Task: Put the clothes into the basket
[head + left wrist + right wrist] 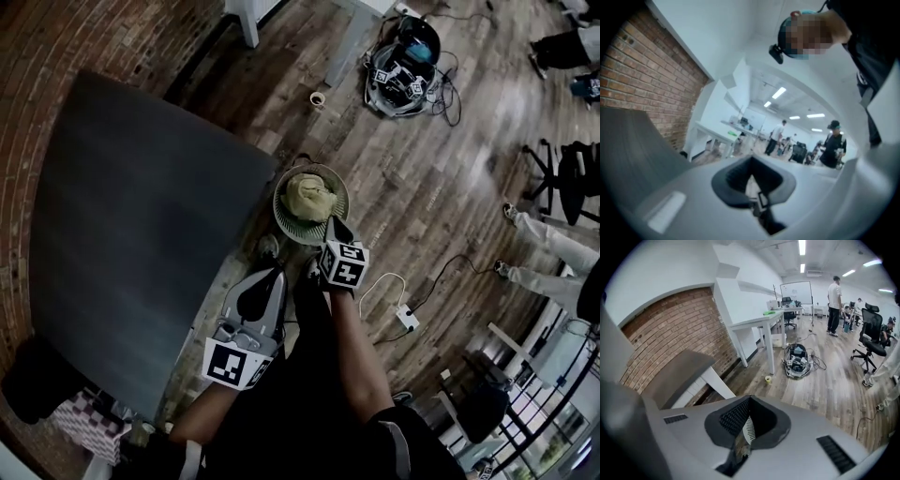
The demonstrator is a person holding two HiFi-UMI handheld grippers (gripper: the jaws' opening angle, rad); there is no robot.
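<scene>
A round pale green basket stands on the wooden floor just off the corner of the dark grey table. A yellow-green bundle of clothes lies inside it. My right gripper hangs above the basket's near rim, shut, with nothing between its fingers. In the right gripper view its jaws meet, and a strip of the basket's slotted wall shows through the gap behind them. My left gripper is held nearer to me, beside the table edge. It points out across the room, its jaws together and empty.
A heap of gear with marker cubes and cables lies on the floor beyond the basket, next to a small cup and white table legs. A power strip lies at the right. An office chair and a person's legs stand further right.
</scene>
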